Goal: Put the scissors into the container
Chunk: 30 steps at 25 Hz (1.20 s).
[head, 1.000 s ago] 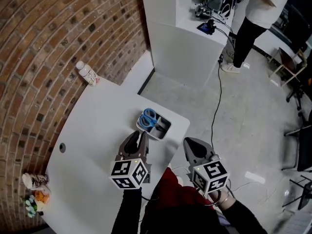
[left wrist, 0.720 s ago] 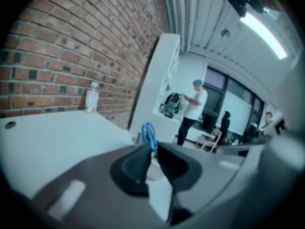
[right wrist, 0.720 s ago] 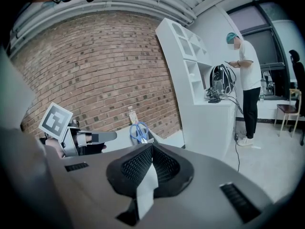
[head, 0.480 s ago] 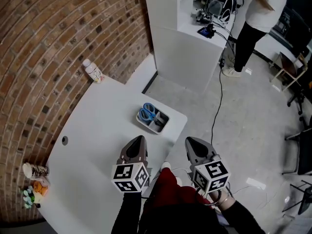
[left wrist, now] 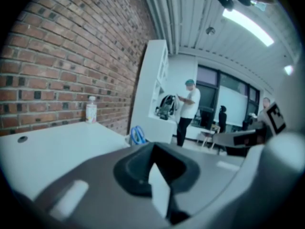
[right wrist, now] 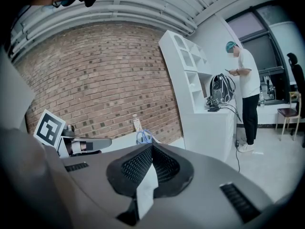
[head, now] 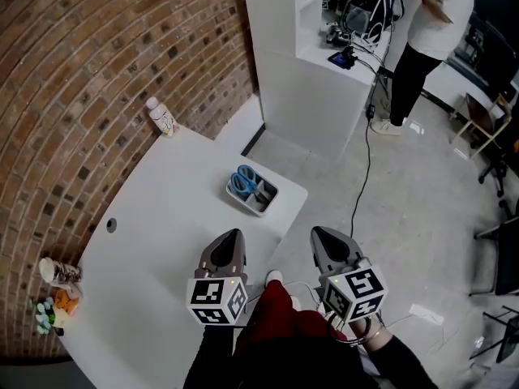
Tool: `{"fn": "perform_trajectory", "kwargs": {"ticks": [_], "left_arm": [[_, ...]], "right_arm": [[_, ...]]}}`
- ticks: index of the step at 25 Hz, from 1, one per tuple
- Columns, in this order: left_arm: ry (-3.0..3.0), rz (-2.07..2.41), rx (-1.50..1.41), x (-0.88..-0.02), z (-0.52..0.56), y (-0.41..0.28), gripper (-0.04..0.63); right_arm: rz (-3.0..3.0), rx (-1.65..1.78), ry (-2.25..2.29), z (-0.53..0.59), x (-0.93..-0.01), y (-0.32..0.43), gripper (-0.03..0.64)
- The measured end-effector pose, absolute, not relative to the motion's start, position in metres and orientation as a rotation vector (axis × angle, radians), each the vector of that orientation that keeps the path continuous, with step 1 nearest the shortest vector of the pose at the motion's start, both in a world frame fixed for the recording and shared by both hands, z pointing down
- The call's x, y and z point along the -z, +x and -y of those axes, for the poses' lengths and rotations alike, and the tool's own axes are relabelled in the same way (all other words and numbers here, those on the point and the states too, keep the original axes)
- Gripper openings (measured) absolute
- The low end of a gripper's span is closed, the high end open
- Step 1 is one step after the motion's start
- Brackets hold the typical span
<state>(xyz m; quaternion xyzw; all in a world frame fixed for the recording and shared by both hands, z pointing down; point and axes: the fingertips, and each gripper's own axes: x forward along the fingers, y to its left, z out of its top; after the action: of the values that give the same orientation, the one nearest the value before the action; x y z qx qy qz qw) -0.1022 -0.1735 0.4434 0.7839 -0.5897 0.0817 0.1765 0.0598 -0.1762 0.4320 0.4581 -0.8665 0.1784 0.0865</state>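
- The task looks done to me; the blue-handled scissors lie inside the small grey container, which sits near the far edge of the white table; the handles poke up over the rim, and the blades I cannot make out
- Nothing seems left to move; I judge that only pulling clear and resting remains
- My left gripper is pressed together with nothing between the jaws; its own view shows the two pads meeting on bare air, with the scissors well ahead of them
- My right gripper is likewise pressed together and holds nothing; it hangs off the near table edge, beside the left one
- Both grippers are well apart from the container, on my side of it, and neither touches it
- Counting the task's things: one pair of scissors; one container; two grippers
- Counting the rest on the table: one small bottle with a white cap, upright at the far corner by the brick wall; one round hole in the tabletop; one cup at the left edge, and a small cluster of colourful bits next to it, too small for me to count
- Beyond the table: one tall white shelf unit; one dark backpack on it; one person stands beside it, facing it
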Motion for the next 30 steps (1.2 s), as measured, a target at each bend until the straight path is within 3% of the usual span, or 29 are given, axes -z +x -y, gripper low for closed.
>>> {"fn": "perform_trajectory", "kwargs": {"ticks": [30], "left_arm": [[2.297, 1.815, -0.043, -0.373, 0.081, -0.118, 0.002]], "right_arm": [[2.739, -0.33, 1.37, 0.103, -0.361, 0.077, 0.008]]}}
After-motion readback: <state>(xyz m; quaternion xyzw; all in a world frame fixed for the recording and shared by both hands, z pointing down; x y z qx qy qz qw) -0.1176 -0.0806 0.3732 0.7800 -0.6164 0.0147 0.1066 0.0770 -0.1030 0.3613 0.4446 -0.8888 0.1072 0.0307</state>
